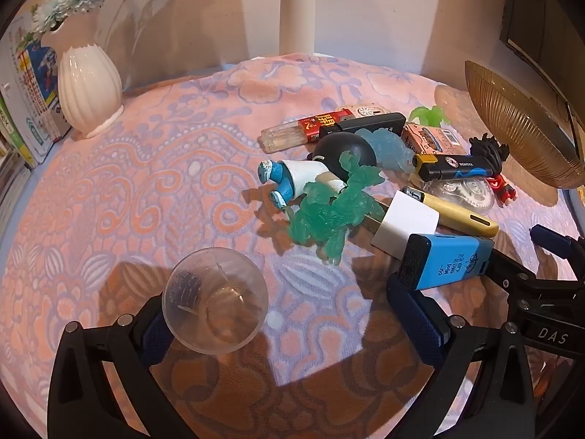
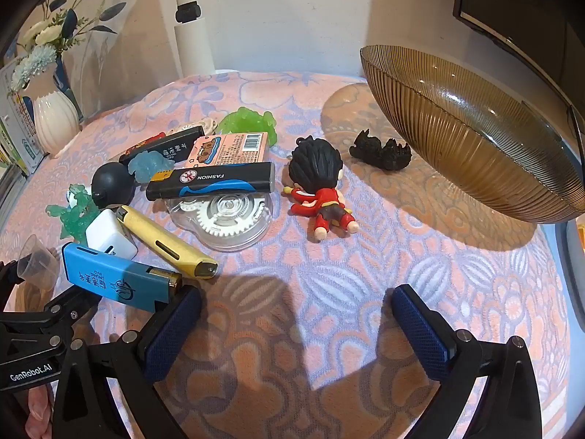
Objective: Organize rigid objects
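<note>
A pile of small rigid objects lies on the patterned cloth: a blue lighter [image 1: 451,261] [image 2: 117,280], a yellow lighter [image 2: 166,243], a white block [image 1: 406,223], a green translucent figure [image 1: 332,206], a black-blue lighter [image 2: 212,181], a clear tape dispenser [image 2: 226,219] and a red doll [image 2: 323,188]. A small clear cup [image 1: 215,300] stands against my left gripper's left finger. My left gripper [image 1: 289,314] is open and empty. My right gripper [image 2: 296,333] is open and empty, in front of the pile; its left finger is close to the blue lighter.
A brown ribbed glass bowl [image 2: 471,135] stands at the right. A black figurine [image 2: 380,153] lies beside it. A white vase [image 1: 89,89] with flowers stands at the back left beside books. A white lamp post [image 1: 297,18] rises at the back.
</note>
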`<state>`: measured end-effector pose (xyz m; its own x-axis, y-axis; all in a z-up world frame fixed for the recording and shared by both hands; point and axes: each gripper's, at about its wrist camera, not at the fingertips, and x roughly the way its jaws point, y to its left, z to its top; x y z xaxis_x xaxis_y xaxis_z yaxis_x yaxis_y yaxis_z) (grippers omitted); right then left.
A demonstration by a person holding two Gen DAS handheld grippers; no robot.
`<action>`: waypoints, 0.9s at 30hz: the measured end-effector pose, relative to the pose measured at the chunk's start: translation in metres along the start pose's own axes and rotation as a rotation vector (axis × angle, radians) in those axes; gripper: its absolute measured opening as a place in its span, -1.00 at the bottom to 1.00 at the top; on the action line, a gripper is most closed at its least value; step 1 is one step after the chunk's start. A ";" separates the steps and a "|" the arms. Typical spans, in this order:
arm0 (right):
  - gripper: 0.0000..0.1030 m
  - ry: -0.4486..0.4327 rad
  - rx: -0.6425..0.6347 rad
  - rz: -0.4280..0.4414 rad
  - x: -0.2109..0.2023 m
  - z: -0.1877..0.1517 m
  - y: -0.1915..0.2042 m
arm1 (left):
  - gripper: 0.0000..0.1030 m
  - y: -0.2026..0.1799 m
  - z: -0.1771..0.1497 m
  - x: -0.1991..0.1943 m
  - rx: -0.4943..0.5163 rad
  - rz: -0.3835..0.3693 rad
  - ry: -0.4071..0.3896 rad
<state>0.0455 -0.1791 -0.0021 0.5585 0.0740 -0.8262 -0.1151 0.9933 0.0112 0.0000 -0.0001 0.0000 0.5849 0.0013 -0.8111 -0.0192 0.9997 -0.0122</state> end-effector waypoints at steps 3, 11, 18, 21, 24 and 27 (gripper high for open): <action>1.00 0.001 0.001 0.000 0.000 0.000 0.000 | 1.00 0.000 0.000 0.000 0.001 0.001 0.002; 1.00 0.091 -0.070 0.054 -0.003 -0.001 -0.002 | 1.00 0.000 -0.005 -0.004 -0.021 0.010 0.021; 1.00 0.075 -0.106 0.070 -0.017 -0.022 -0.001 | 0.99 -0.004 -0.032 -0.027 -0.028 0.025 0.002; 1.00 0.047 -0.102 0.102 -0.030 -0.034 -0.010 | 0.99 -0.003 -0.036 -0.043 -0.028 0.004 -0.062; 1.00 -0.108 -0.062 0.141 -0.061 -0.034 -0.019 | 0.99 -0.004 -0.034 -0.066 -0.015 0.043 -0.171; 1.00 -0.291 -0.081 0.110 -0.099 -0.037 -0.019 | 0.99 -0.007 -0.021 -0.091 0.003 0.059 -0.311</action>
<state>-0.0380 -0.2085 0.0584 0.7490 0.2150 -0.6267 -0.2468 0.9683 0.0371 -0.0698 -0.0074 0.0617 0.8028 0.0658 -0.5926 -0.0581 0.9978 0.0320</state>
